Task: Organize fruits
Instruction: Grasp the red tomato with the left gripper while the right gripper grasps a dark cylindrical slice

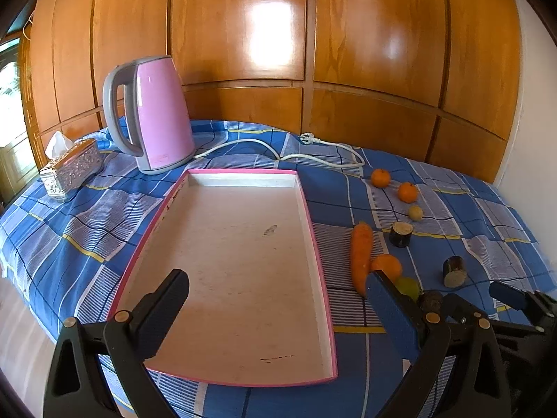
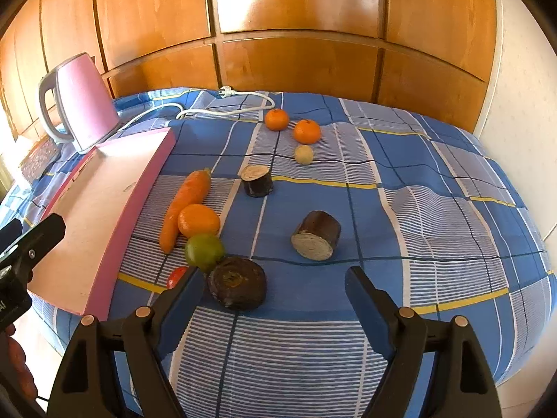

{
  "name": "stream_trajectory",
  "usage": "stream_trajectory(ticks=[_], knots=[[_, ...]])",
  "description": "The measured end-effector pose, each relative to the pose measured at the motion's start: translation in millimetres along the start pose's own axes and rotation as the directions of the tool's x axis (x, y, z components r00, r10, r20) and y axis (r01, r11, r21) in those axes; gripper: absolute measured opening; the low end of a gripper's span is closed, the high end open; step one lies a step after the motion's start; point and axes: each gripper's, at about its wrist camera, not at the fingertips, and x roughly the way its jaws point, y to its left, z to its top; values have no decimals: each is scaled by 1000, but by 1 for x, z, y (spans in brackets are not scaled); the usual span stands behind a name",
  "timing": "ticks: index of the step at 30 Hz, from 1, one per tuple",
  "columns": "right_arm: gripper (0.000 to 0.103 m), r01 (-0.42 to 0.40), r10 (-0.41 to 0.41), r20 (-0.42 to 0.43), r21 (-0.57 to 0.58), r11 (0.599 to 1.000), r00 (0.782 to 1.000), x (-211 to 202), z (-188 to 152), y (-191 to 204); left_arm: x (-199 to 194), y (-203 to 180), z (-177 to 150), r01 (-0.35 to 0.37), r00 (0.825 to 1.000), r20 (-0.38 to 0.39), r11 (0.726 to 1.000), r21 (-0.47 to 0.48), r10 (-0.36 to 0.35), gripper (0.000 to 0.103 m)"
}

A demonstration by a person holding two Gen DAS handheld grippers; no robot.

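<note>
Between the right gripper (image 2: 275,289) fingers, spread wide, sits a dark round fruit (image 2: 237,286), maybe touching the left pad; left gripper (image 1: 278,299) also spread, w/ nothing held, over the pink tray (image 1: 243,244).

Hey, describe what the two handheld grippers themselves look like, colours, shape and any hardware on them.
Both are alike. The left gripper and the right gripper have black plastic, clamp-like arms that widen toward the camera, joined by round brass-coloured rivets. Each arm ends in a flat rectangular pad faced in dark blue. In the right wrist view, the left gripper's black body shows a silver screw. No cables or sleeves are visible.
</note>
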Motion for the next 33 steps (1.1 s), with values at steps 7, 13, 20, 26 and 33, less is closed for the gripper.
stream_trajectory(ticks=[7,13,20,26,33], knots=[[76,-13,13,-4,33,999,1000,1,0,-13,0,-10,0,58,998,-1,998,38,-58,99],[66,-29,29,-7,53,998,1000,3,-3,-25,4,-21,0,170,985,-31,983,72,-168,80],[61,-33,34,-9,73,997,999,7,-1,-38,13,-44,-3,343,937,-116,929,137,-329,45],[59,-24,26,-22,102,995,999,15,-1,-51,23,-70,-12,450,885,-224,871,197,-407,38],[60,-66,68,-13,119,991,998,20,11,-60,44,-90,-23,491,849,-341,842,223,-404,38]])
